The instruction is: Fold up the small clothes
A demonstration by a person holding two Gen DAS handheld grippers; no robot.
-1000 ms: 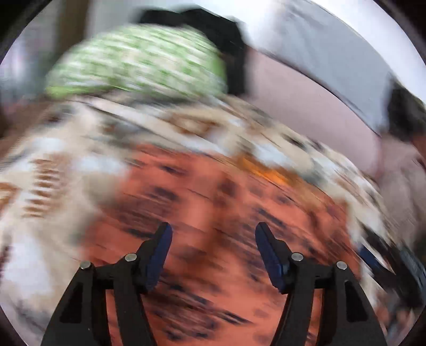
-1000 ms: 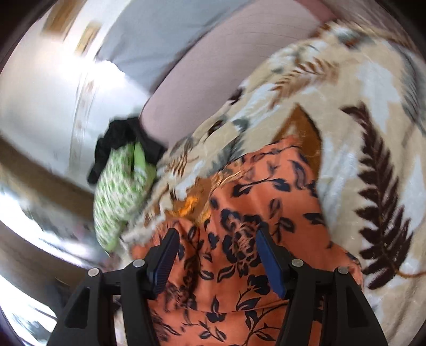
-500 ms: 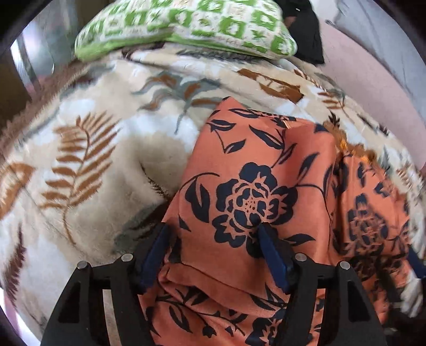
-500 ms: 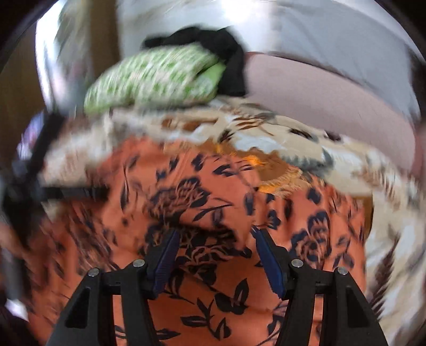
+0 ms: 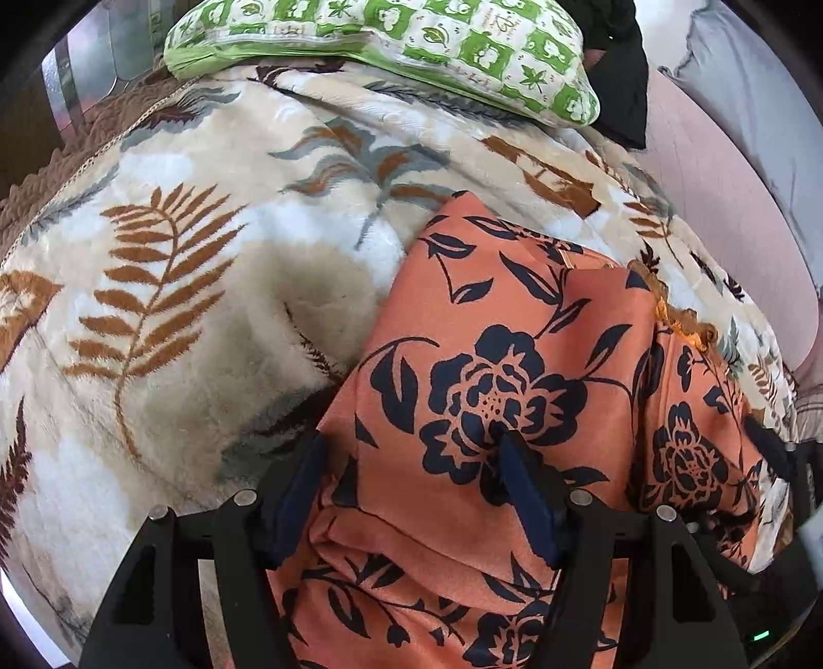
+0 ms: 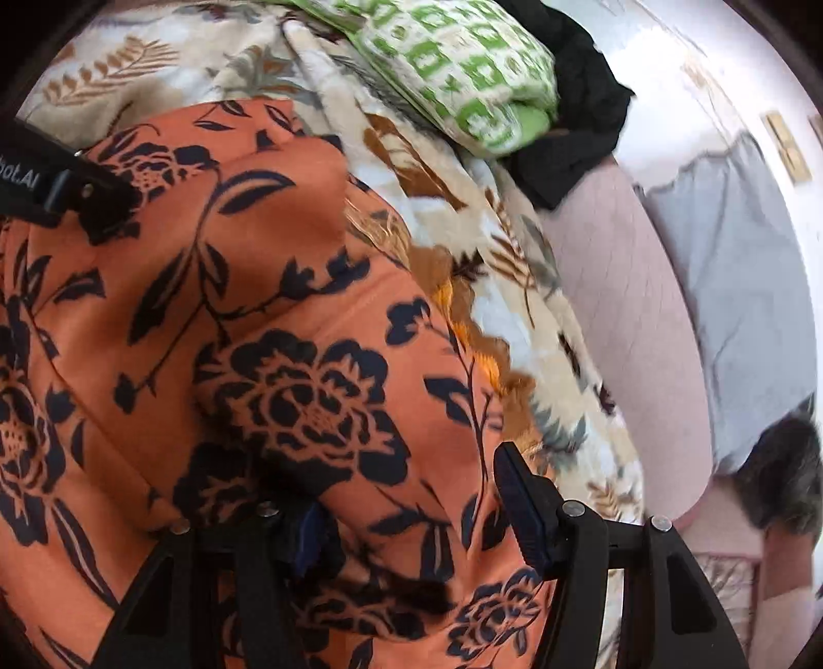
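Orange garment (image 5: 514, 370) lies part-folded on blanket (image 5: 154, 288), more folds left; left gripper (image 5: 411, 494) and right gripper (image 6: 411, 509) both gape, straddling cloth ungripped.

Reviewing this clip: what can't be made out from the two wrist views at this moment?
- Right view: the right gripper's left finger is buried under the orange garment, so a grasp cannot be confirmed.
- Left view: the garment's near edge is cut off by the bottom of the frame and the left gripper.
- Both views: the black cloth is half hidden behind the green pillow.
- Right view: the dark shape at the right edge is blurred.
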